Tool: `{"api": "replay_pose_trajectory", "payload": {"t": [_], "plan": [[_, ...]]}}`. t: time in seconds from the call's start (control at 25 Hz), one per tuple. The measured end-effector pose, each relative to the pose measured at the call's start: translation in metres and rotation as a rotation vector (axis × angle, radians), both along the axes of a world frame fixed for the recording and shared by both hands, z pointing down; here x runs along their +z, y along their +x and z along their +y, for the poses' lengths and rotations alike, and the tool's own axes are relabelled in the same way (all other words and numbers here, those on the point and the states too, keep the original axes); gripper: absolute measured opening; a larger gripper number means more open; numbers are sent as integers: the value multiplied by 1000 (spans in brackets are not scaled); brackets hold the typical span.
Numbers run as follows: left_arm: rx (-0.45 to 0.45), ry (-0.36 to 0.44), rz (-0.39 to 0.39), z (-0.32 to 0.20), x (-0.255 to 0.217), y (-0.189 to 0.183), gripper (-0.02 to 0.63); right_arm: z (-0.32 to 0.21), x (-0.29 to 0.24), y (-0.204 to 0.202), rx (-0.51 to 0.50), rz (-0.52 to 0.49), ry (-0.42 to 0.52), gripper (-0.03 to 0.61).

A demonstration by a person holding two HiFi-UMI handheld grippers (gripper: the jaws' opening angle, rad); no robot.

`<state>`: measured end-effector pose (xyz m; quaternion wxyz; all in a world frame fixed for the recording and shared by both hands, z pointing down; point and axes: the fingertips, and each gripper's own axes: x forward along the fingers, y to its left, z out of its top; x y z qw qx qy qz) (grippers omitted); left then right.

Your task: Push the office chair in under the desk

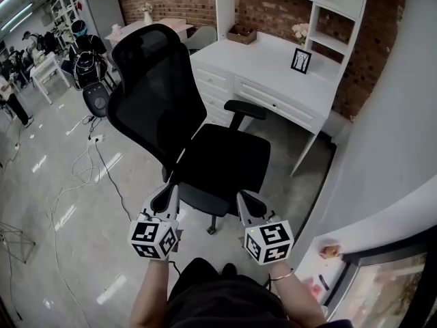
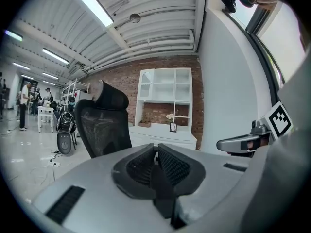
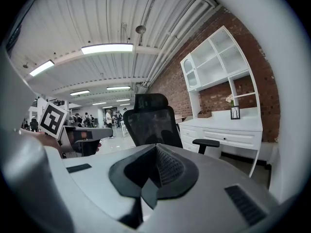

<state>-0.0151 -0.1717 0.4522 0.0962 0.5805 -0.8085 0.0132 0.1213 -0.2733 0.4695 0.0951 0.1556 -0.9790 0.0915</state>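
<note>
A black mesh office chair stands on the floor in front of the white desk, turned at an angle, its seat outside the knee space. My left gripper and right gripper hover side by side just short of the seat's near edge, both shut and empty, touching nothing. In the left gripper view the chair rises beyond the closed left gripper, with the desk behind. The right gripper view shows the chair past the closed right gripper, the desk to the right.
A grey wall runs close along the right. Cables lie on the floor at left. A framed picture and a small box sit on the desk. People, a table and bags stand far left.
</note>
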Motion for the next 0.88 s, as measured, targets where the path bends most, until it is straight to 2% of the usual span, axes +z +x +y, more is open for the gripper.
{"api": "replay_pose_trajectory", "payload": {"t": [0.24, 0.48, 0.64, 0.88], "plan": [[-67, -8, -4, 26, -2, -41, 57, 20, 12, -24, -57, 27, -15, 6], [-116, -6, -10, 48, -7, -108, 104, 38, 20, -72, -91, 68, -11, 36], [-107, -5, -3, 60, -6, -160, 126, 47, 27, -114, -52, 77, -27, 69], [-48, -12, -24, 62, -18, -243, 167, 58, 40, -170, 65, 90, -89, 94]]}}
